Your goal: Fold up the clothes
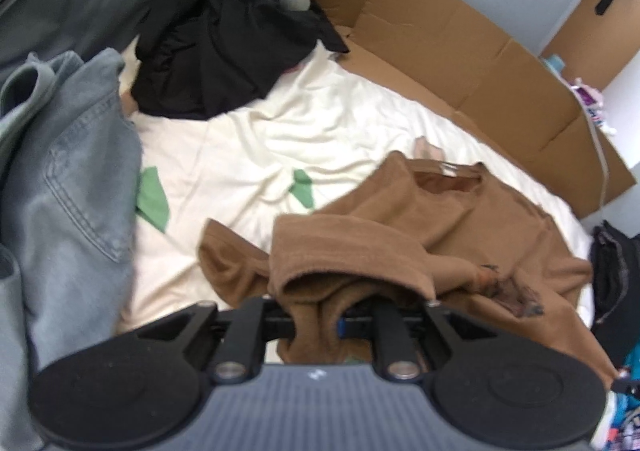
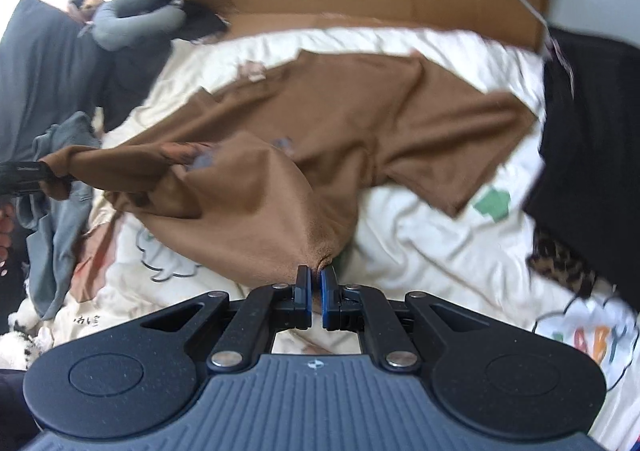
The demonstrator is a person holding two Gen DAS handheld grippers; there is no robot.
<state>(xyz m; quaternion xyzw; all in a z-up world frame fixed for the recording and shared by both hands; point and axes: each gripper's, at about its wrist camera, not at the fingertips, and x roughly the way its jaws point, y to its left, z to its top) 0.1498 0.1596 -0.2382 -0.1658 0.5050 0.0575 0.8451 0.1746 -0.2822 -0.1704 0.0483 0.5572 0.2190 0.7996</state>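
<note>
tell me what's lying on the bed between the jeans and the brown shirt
Mostly bare cream sheet with green patches separates the jeans from the brown shirt, shown in the left wrist view.

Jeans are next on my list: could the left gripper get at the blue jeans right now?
Probably not yet. The left gripper is buried in brown shirt fabric, apparently gripping it. The blue jeans lie unobstructed beside it, so letting go should free the way.

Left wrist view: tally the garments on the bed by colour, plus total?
Brown: 1, the brown shirt, bunched over the left gripper
Black: 1, the black garment
Light blue denim: 1, the jeans
Total: 3
The grey bedding at top left and the dark items at the right edge are left out; too unclear to class.
</note>
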